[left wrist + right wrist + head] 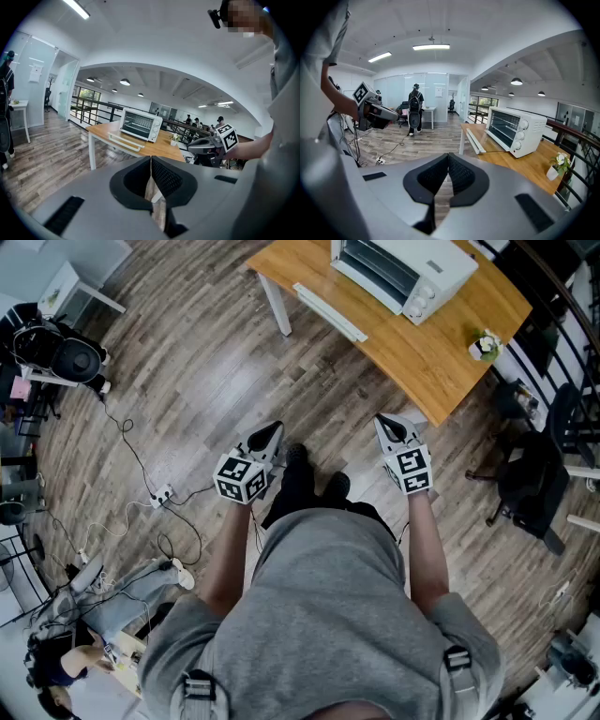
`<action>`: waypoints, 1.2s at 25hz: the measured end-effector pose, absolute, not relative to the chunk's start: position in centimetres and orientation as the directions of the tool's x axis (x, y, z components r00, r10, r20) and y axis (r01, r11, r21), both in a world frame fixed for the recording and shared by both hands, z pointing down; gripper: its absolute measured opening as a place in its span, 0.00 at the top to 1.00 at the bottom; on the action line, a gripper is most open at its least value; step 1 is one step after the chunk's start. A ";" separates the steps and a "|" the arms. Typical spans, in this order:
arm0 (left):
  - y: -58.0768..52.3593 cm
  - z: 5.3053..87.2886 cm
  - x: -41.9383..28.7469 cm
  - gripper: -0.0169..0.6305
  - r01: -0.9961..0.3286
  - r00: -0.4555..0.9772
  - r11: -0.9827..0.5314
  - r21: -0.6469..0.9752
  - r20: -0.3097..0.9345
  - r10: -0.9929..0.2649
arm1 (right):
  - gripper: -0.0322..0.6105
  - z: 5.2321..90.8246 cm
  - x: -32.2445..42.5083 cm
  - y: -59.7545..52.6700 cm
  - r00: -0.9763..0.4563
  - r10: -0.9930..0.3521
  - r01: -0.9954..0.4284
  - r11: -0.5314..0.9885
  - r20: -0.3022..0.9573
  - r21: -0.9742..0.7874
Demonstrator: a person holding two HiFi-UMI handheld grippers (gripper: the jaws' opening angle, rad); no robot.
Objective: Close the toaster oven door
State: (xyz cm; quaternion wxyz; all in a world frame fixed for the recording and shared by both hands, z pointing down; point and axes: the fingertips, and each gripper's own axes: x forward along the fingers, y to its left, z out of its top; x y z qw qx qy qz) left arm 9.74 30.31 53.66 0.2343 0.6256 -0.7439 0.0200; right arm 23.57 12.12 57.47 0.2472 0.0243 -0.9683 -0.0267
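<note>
2 closed: L gripper (pixel 268 437), R gripper (pixel 390 428); oven door (pixel 328 310) down.

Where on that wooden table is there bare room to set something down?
Free: the near corner of the table, between the toaster oven and the small potted plant. Crowded: in front of the oven, where its open door lies flat.

A grey short-sleeved shirt (pixel 328 615) is worn; the left gripper (pixel 275 428) and right gripper (pixel 383 421) bear black-and-white marker cubes (pixel 239 480).
</note>
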 end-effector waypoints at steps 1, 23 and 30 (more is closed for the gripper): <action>30.4 53.8 10.1 0.94 -0.940 -0.107 0.216 0.265 0.372 -0.922 | 0.94 57.4 23.8 12.5 -0.878 -0.058 -0.030 0.997 0.475 0.065; 29.4 52.6 15.8 0.94 -0.975 -0.079 0.145 0.166 0.347 -0.934 | 0.94 57.5 29.3 15.2 -0.886 -0.043 -0.021 0.998 0.462 0.054; 29.7 52.5 16.2 0.94 -0.976 -0.090 0.153 0.156 0.348 -0.933 | 0.94 57.4 29.5 15.2 -0.890 -0.045 -0.022 0.998 0.455 0.055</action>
